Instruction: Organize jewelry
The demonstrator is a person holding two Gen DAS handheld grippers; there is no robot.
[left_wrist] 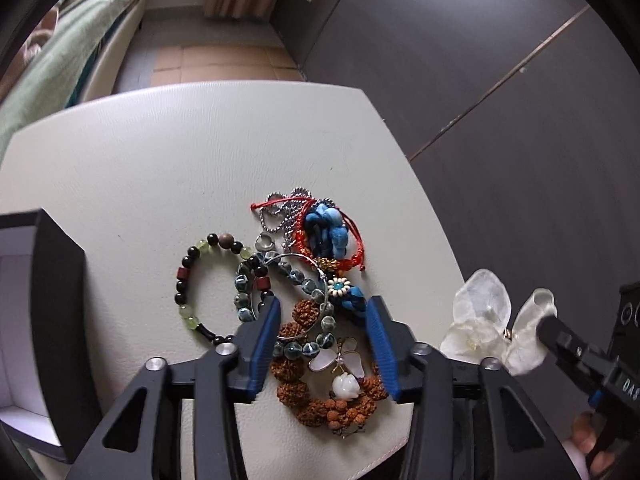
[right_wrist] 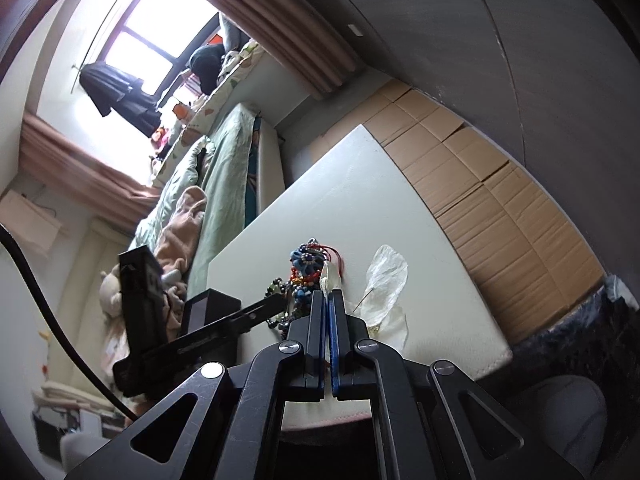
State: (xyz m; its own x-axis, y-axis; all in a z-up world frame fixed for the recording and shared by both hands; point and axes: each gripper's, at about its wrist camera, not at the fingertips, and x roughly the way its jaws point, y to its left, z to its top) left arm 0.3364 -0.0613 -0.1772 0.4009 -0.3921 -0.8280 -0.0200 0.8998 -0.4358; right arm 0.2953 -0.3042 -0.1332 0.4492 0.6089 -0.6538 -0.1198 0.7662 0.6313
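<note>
While the left tongs (left_wrist: 324,320) hang spread wide over the jewelry pile (left_wrist: 308,300), gripping nothing, their blue pads (left_wrist: 267,344) straddle a brown seed bracelet (left_wrist: 320,396) and a butterfly charm (left_wrist: 340,360) at 6 o'clock on the white tabletop (left_wrist: 160,168). At 9 o'clock of the pile lies a dark-and-green bead bracelet (left_wrist: 192,288), overlapped by a grey-blue bead bracelet (left_wrist: 280,300). At 12 o'clock sit a ball chain (left_wrist: 280,216), a red cord (left_wrist: 352,236) and a blue knot (left_wrist: 324,232). A black box (left_wrist: 48,320) stands at the tabletop's 9 o'clock edge. At 3 o'clock the right tongs (right_wrist: 330,296) are clenched on a translucent white flower piece (left_wrist: 484,320), holding it by one petal near the tabletop's edge. Beyond the tabletop are a bed (right_wrist: 216,168) and flattened cardboard (right_wrist: 500,200) on the floor.
</note>
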